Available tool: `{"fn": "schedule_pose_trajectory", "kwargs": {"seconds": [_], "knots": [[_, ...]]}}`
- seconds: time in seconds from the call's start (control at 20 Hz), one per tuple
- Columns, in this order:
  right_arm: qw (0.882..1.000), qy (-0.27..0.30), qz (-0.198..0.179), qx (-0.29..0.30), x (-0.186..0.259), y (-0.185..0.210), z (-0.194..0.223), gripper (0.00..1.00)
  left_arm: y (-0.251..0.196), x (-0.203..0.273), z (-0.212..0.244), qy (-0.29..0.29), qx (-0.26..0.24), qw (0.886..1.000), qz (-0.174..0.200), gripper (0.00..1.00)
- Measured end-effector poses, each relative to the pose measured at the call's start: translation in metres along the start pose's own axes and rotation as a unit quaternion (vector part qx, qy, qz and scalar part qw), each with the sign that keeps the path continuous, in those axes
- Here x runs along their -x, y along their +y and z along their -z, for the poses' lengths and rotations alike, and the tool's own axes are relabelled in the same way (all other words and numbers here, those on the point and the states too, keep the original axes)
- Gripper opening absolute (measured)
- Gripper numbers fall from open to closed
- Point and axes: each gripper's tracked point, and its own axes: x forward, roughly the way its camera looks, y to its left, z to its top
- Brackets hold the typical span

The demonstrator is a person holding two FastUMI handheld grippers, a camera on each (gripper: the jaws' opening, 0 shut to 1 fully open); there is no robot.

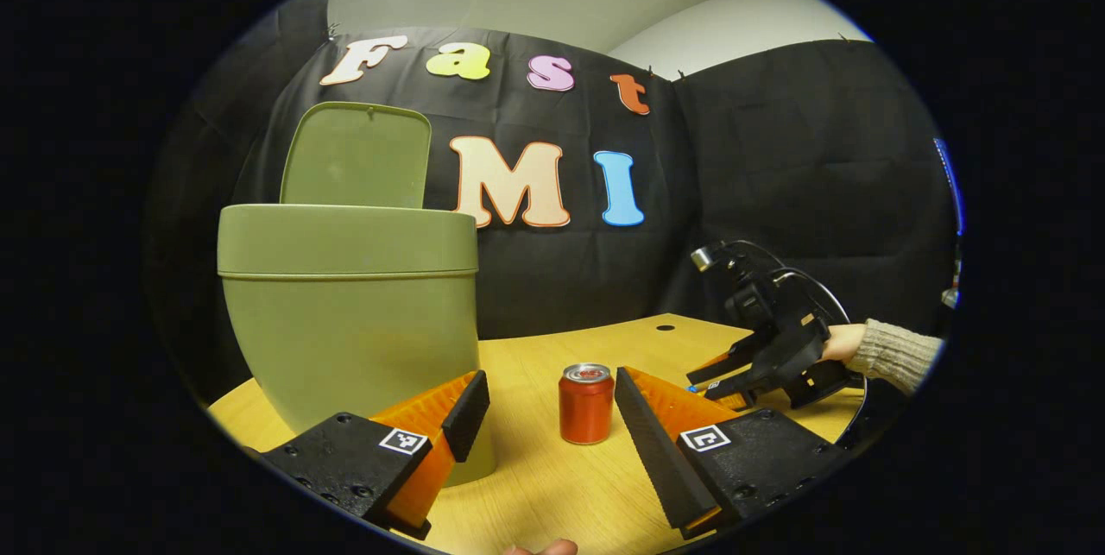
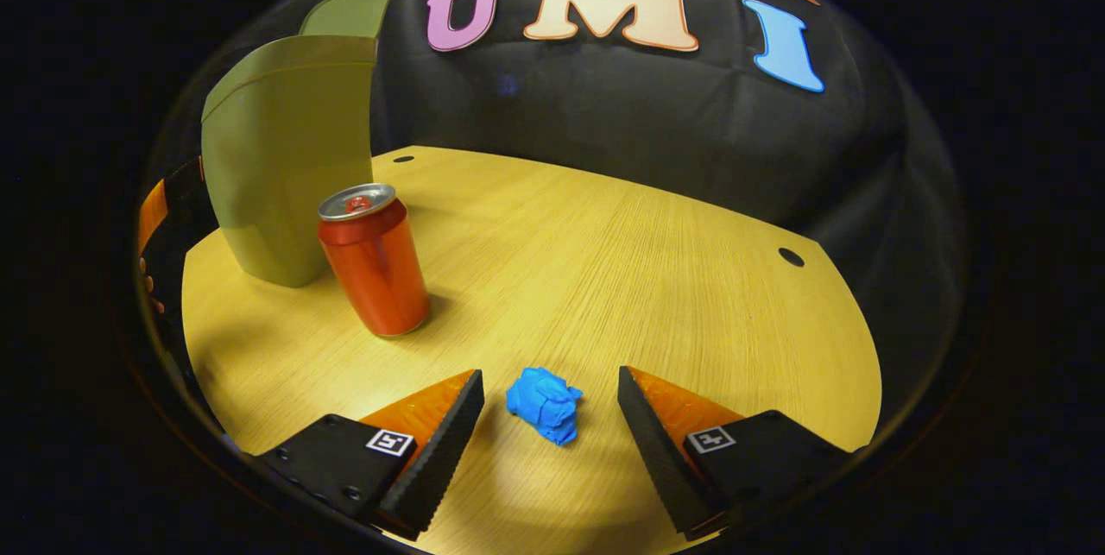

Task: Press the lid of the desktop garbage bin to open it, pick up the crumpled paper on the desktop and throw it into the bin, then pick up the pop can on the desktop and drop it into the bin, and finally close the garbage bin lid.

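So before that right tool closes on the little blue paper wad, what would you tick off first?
1. Bin lid up: ok, it stands open behind the bin, so the opening is free.
2. Right tool open: ok, its fingers are spread.
3. Crumpled paper between those fingers: ok, it lies on the table in the gap, neither finger touching it yet.
4. Pop can out of the way: ok, upright, well apart from the paper, near the bin.
5. Left tool clear: ok, open, holding nothing, with the can ahead of its fingers.
6. Room inside the bin: cannot tell, its inside is hidden.
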Motion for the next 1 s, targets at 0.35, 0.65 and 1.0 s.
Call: {"fn": "schedule_pose_trajectory", "kwargs": {"seconds": [0.35, 0.65, 1.0], "knots": [[0.998, 0.038, -0.023, -0.041, -0.004, 0.009, 0.015, 0.61, 0.001, -0.001, -0.001, 0.000, 0.008, 1.000, 0.002, 0.90], [0.998, 0.039, -0.029, -0.028, 0.003, 0.018, 0.015, 0.31, -0.001, -0.001, 0.004, 0.007, 0.014, 1.000, 0.004, 0.90], [0.998, -0.032, -0.054, -0.006, 0.059, 0.048, -0.047, 0.29, -0.007, -0.003, 0.014, 0.027, 0.030, 0.999, 0.016, 0.90]]}}
